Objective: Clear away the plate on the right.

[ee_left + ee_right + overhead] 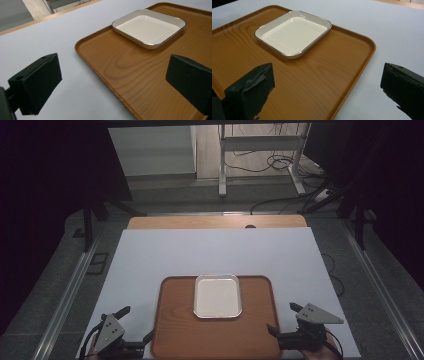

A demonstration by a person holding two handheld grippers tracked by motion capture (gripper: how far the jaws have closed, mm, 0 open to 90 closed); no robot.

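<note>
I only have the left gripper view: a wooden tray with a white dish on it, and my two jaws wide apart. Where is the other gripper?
Observer: In the high view the right gripper sits at the tray's near right corner, jaws apart, holding nothing.
Operator: Is anything in the dish?
Observer: The right gripper view looks into the white dish from the other side; it is empty.
Operator: Where does the dish sit on the tray?
Observer: From above it is at the middle of the tray's far half, one edge close to the far rim.
Operator: And my left gripper?
Observer: The left gripper is at the tray's near left corner, open, one jaw over the tray and the other over the white table cover.
</note>
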